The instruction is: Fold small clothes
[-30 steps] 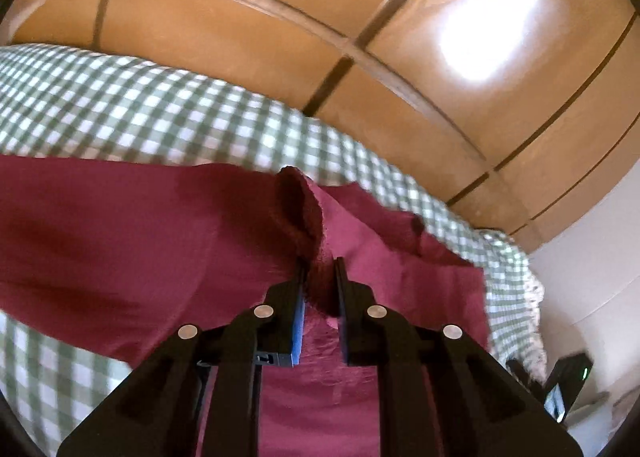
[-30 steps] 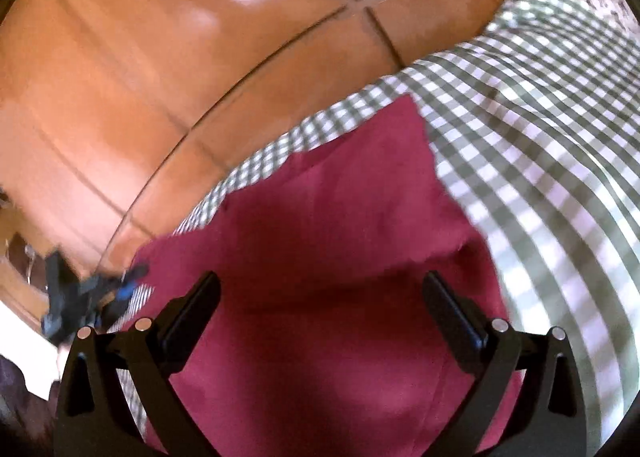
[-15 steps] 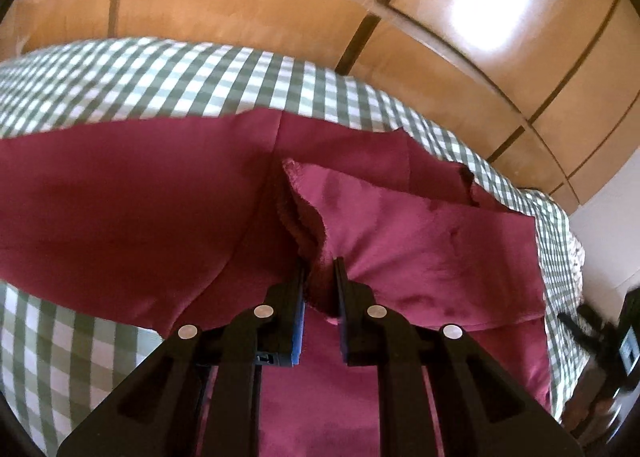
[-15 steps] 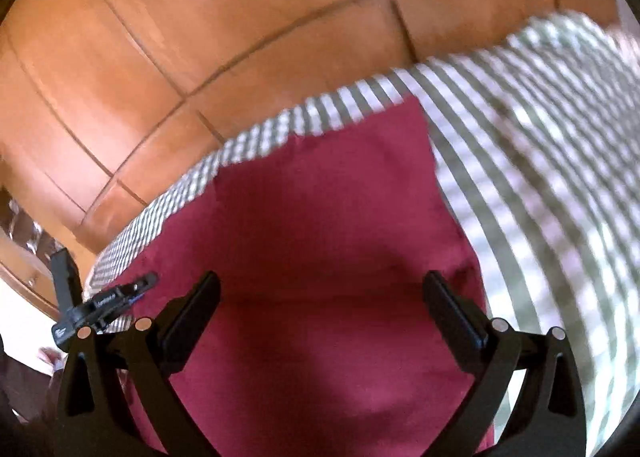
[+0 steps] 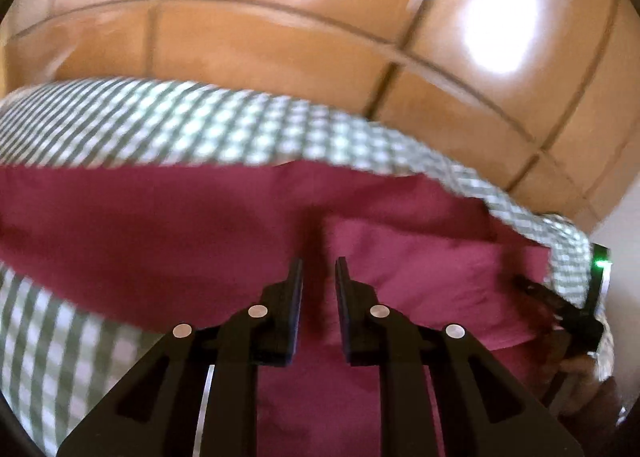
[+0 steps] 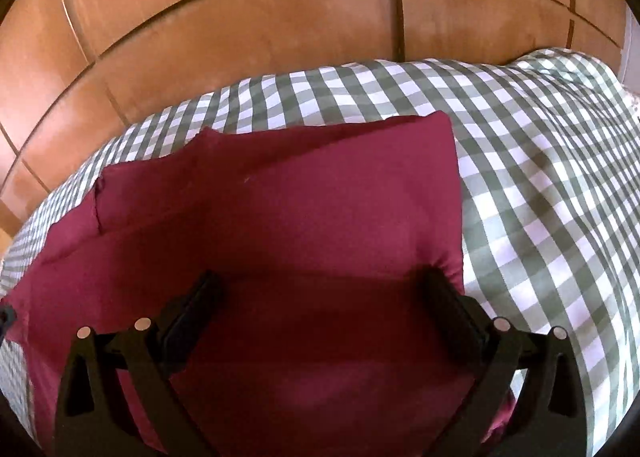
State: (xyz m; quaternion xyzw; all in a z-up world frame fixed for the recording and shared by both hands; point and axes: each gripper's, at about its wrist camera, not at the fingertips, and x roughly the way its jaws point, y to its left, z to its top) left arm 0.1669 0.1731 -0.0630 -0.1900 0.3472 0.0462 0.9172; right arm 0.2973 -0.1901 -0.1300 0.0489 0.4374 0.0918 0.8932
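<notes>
A maroon garment (image 5: 160, 225) lies spread on a green-and-white checked bedsheet (image 5: 200, 129). One flap (image 5: 420, 265) is folded over it, and the flap's edge runs into the narrow gap of my left gripper (image 5: 319, 263), which stays shut on the cloth; the view is blurred. In the right wrist view the garment (image 6: 320, 197) is a folded rectangle. My right gripper (image 6: 320, 289) hangs wide open low over its near part, with the right fingertip (image 6: 440, 289) at the garment's right edge. The right gripper (image 5: 560, 309) also shows at the far right of the left wrist view.
Glossy wooden cupboard doors (image 6: 240, 17) stand just behind the bed. Bare checked sheet (image 6: 540, 177) stretches to the right of the garment. A person's hand (image 5: 580, 377) holds the right gripper at the bed's right end.
The raised fold of cloth in my left gripper has sunk, and the flap now lies flat. My right gripper has swung round and dropped closer to the garment, still open.
</notes>
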